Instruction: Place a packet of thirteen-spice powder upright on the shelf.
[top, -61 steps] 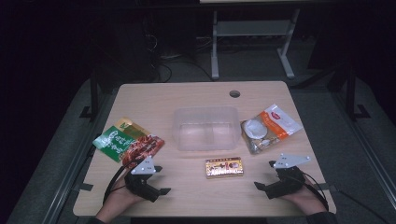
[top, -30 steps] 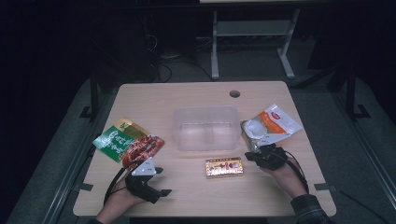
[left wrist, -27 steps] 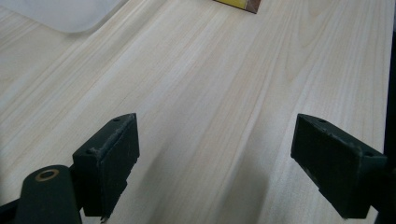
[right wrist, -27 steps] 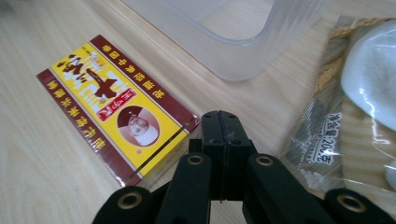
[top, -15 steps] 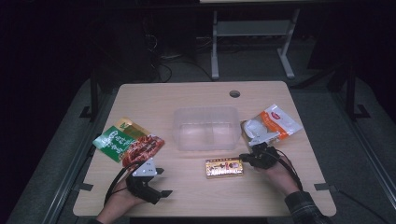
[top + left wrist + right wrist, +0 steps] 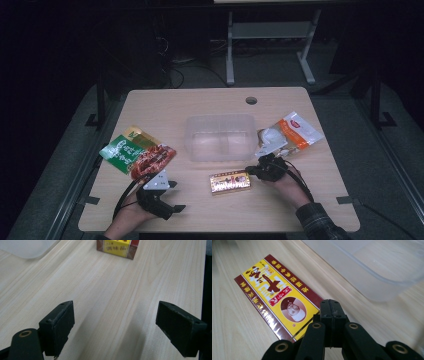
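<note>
Right tool (image 6: 331,308) tips hide yellow box (image 6: 277,295) corner

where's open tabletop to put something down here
Free: the far strip of the table behind the clear bin, and the near edge below the yellow box. Crowded: snack bags at left, white-orange pouch at right.
</note>
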Tool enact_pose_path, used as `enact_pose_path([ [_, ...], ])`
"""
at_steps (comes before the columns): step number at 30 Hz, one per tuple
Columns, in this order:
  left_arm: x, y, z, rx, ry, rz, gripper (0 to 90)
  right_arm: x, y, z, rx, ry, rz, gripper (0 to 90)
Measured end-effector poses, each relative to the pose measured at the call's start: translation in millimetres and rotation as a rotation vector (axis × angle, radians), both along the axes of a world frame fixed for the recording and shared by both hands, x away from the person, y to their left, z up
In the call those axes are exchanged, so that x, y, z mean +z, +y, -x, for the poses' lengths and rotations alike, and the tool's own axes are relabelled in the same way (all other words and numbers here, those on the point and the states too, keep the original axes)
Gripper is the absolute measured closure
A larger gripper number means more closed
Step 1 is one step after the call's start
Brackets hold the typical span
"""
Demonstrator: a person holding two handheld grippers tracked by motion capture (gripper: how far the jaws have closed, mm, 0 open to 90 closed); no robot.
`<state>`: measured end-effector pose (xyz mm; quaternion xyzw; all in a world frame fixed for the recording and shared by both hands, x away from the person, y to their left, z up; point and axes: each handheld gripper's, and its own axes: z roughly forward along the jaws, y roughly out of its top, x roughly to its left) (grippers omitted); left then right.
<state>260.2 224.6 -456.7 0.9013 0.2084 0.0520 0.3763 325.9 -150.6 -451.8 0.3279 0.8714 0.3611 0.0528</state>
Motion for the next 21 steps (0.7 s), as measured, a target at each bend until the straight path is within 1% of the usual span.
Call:
enact_pose_path([
  [4,-0.8,0.1,0.1,-0.003,0.003,0.001,14.9,0.2,13.8,-1.1,0.031,-0.002,0.002,90.0],
  [6,-0.8,0.1,0.2,-0.002,0.003,0.005,14.9,-0.1,20.1,-1.5,0.053,-0.010,0.004,90.0],
  [9,-0.5,-0.1,0.2,-0.003,0.002,0.007,14.9,0.2,30.7,-1.4,0.069,-0.008,0.001,90.0],
  [10,-0.3,-0.2,0.4,-0.004,0.001,0.005,14.8,-0.2,37.7,-2.5,0.090,-0.014,-0.001,90.0],
  [11,-0.2,-0.2,0.5,-0.007,0.001,0.006,14.8,-0.2,37.7,-2.5,0.090,-0.014,-0.001,90.0],
  [14,0.1,-0.7,1.0,-0.014,-0.001,0.006,14.8,0.4,48.5,-1.6,0.110,-0.011,0.004,90.0],
  [16,-0.2,-1.4,0.7,-0.022,-0.004,0.003,14.8,0.3,55.2,-0.1,0.125,-0.010,-0.002,90.0],
  [17,-0.4,-2.0,1.0,-0.025,0.000,0.002,14.8,-0.3,57.6,-0.2,0.140,-0.024,0.005,90.0],
  [18,-0.6,-2.7,1.3,-0.029,0.001,0.003,14.8,-0.3,62.6,1.2,0.152,-0.023,0.007,90.0],
  [19,-0.4,-3.3,1.4,-0.034,-0.002,-0.002,14.8,-0.3,62.6,1.2,0.152,-0.023,0.007,90.0],
  [20,-0.9,-4.3,1.6,-0.035,-0.001,0.003,14.8,0.1,66.9,3.0,0.158,-0.013,0.003,90.0],
  [21,-0.8,-5.1,2.1,-0.035,0.000,0.002,14.8,0.1,66.9,3.0,0.158,-0.013,0.003,90.0],
])
